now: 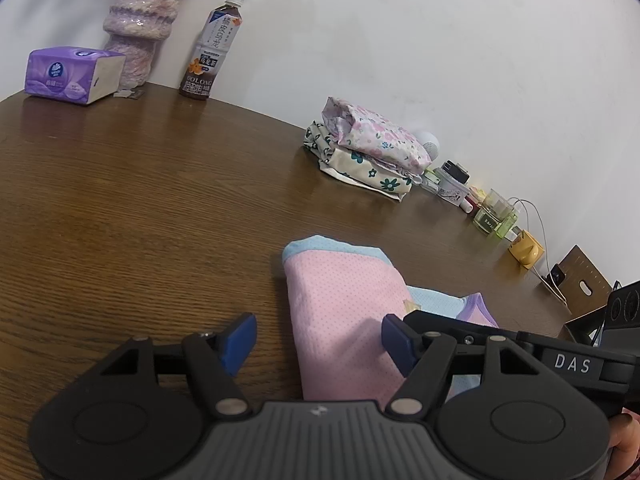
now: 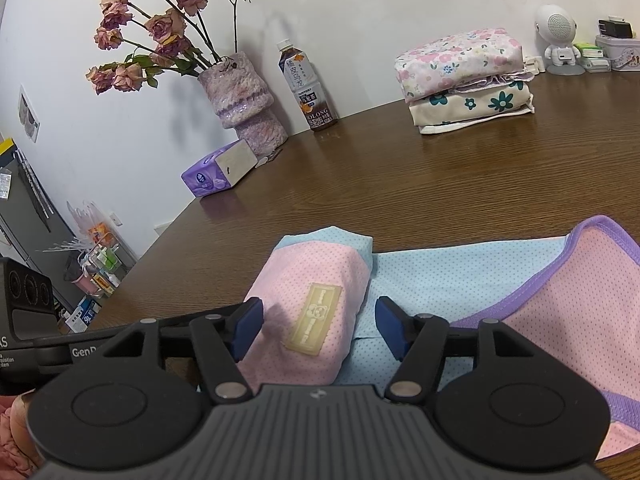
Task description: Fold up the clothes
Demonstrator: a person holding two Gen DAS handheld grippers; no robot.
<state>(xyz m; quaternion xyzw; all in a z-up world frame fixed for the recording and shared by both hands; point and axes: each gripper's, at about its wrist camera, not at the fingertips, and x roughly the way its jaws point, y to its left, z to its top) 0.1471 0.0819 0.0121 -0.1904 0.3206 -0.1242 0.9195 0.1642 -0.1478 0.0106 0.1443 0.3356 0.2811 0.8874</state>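
**A:** Where does the garment sit, and what are the claws doing?

**B:** The pink-and-blue garment (image 2: 400,280) lies on the wooden table (image 2: 400,184), on the near side of the folded floral stack (image 2: 464,76). Its left end is rolled over into a pink fold (image 2: 312,312) with a cream label (image 2: 314,318) on top; its right end still lies spread out, purple trim showing. The right gripper (image 2: 318,326) hangs over that fold with its jaws spread, one blue pad on either side of the cloth, neither pressing. The left gripper (image 1: 318,344) is likewise released, its pads apart above the fold's left edge, grasping nothing.

**A:** So what could go wrong?

**B:** Most likely the fold loosens. Nothing pins it, and soft mesh tends to spring back, so it may unroll before the next turn. If either claw closes from where it hangs, it could catch only the top layer and peel the fold open.

**A:** And the two tools together?

**B:** They sit very close, the left tool's body just beside the right one, so a careless swing could knock them together or snag a pad in the mesh.

**A:** Anything nearer the stack?

**B:** No. The tea bottle (image 2: 306,88) and vase (image 2: 244,96) stand left of it, well apart from the garment.
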